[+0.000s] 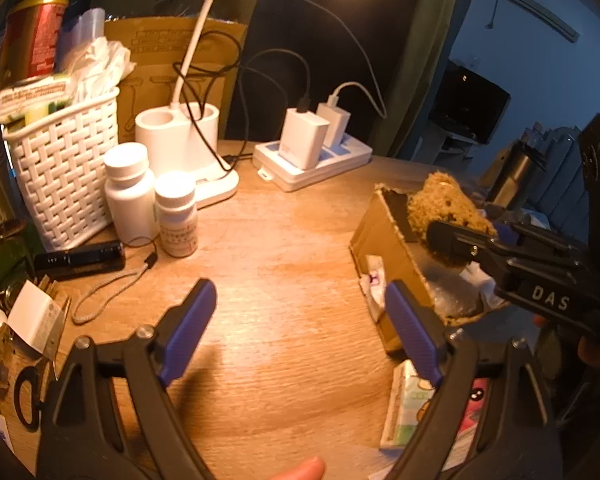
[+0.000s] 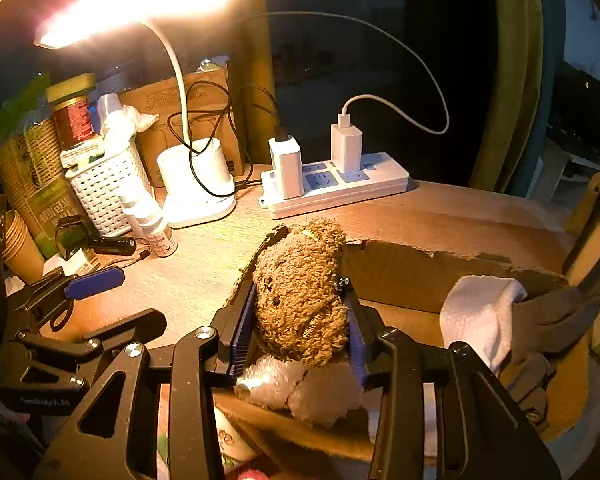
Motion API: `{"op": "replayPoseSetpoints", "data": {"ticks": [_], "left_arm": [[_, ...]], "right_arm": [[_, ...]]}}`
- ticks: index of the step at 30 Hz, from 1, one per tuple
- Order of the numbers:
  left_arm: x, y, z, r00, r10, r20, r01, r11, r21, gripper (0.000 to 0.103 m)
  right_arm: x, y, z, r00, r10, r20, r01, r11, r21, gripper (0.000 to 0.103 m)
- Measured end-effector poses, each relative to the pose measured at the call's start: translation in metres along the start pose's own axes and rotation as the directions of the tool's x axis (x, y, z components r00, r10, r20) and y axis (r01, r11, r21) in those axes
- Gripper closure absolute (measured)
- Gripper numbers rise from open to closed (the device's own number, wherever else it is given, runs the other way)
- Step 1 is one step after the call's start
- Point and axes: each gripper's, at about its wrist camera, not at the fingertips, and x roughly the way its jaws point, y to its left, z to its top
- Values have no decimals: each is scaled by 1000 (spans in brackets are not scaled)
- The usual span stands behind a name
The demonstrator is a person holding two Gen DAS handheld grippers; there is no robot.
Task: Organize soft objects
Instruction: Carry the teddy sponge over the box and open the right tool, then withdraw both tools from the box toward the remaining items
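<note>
The right gripper [image 2: 298,334] pinches a curly brown plush bear [image 2: 300,292] between its blue-padded fingers [image 2: 240,340], the pads pressing into both flanks of the toy. The bear's long axis runs straight out along the fingers, away from the gripper, its head end toward the back edge of the wooden table [image 1: 276,264] where a white power strip [image 2: 336,188] lies. The toy hangs over the near-left corner of an open torn cardboard box [image 2: 420,276], which sits at the table's right side. Inside the box lie a white cloth [image 2: 480,312], a grey glove [image 2: 552,320] and a clump of clear bubble wrap [image 2: 296,388], the last just beneath the bear.

The left gripper [image 1: 300,320] hovers over bare wood near the table's front edge, its blue fingers [image 1: 188,328] spread wide with nothing between them, just left of the box.
</note>
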Motion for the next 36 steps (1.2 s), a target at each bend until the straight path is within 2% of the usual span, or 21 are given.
{"op": "replayPoseSetpoints", "data": {"ticks": [5,7,14,36], "left_arm": [[7,3,-2,1000,4,-17,-4,1000,-8,16],[8,3,-2,1000,4,-22,-4,1000,-7,16],[5,0,-2,1000,7,-12,-7,1000,0,16],[-50,-40,-5,998,-6,62,2,998,65,16]], "right_arm": [[12,-4,1,1000,7,-23,-7,1000,15,47],[11,-7,0,1000,4,-20,-4,1000,24,45],[-5,-10,0,1000,-13,4,13,1000,28,45],[-76,-10,-24,997,-37,60,35,999,41,45]]}}
